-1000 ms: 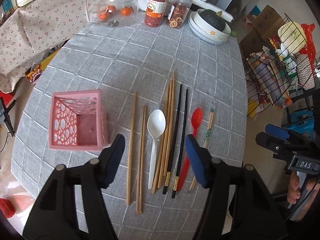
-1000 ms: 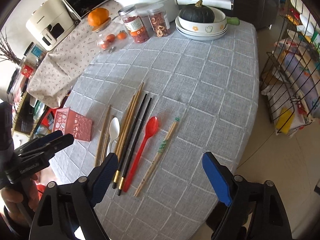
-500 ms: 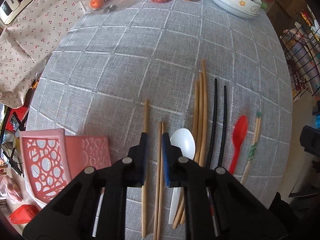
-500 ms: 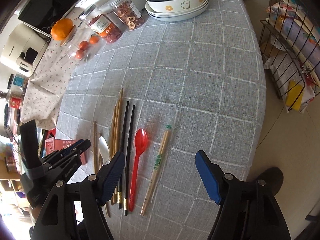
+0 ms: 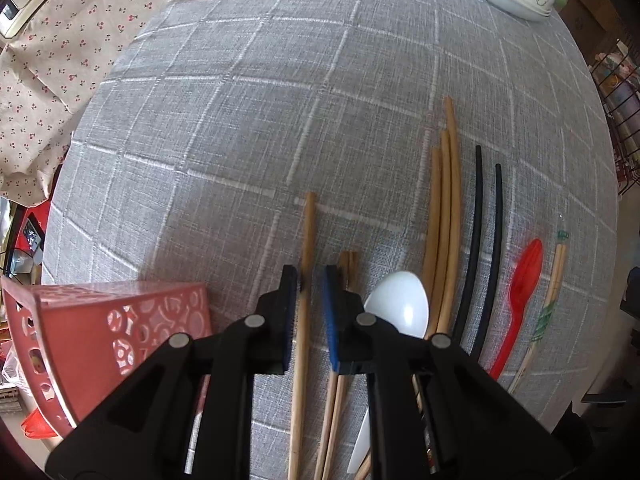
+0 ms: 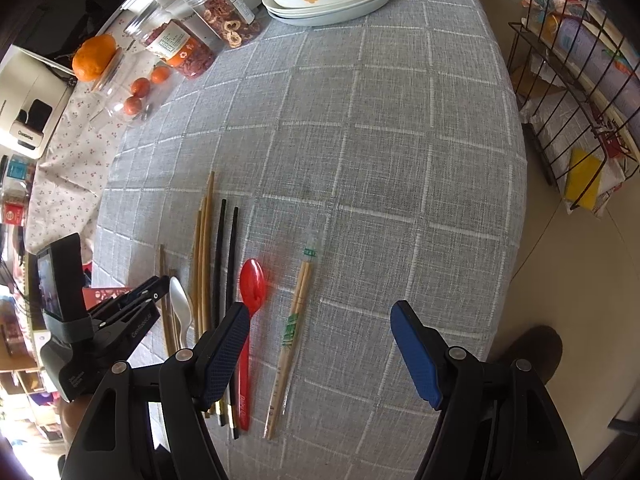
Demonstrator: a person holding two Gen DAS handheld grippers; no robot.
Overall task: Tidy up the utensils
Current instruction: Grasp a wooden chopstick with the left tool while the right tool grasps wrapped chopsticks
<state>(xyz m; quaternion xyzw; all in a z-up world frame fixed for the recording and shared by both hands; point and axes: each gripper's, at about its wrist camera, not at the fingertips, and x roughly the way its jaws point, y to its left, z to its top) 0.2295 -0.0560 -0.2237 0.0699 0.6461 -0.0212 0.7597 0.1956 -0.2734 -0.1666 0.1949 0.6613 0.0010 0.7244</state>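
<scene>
Utensils lie in a row on the grey checked tablecloth (image 5: 280, 92). My left gripper (image 5: 310, 276) points straight down, its jaws narrowed around a single wooden chopstick (image 5: 308, 232); a gap still shows beside the stick, which lies on the cloth. To its right lie a wooden pair (image 5: 346, 260), a white spoon (image 5: 400, 304), long wooden chopsticks (image 5: 444, 208), black chopsticks (image 5: 475, 232), a red spoon (image 5: 524, 280) and wrapped chopsticks (image 5: 554, 280). The pink perforated basket (image 5: 120, 320) stands to the left. My right gripper (image 6: 320, 312) hangs open above the wrapped chopsticks (image 6: 298, 308), beside the red spoon (image 6: 252, 280).
Jars of dried fruit (image 6: 180, 46), a jar of small oranges (image 6: 132, 92) and stacked bowls (image 6: 332, 0) holding a squash stand at the table's far end. A wire rack (image 6: 580, 92) is off the right edge. A floral cloth (image 5: 52, 60) lies to the left.
My left gripper came down over the single chopstick and its jaws narrowed from wide apart. The right gripper sank toward the wrapped chopsticks, its jaws a little closer together.
</scene>
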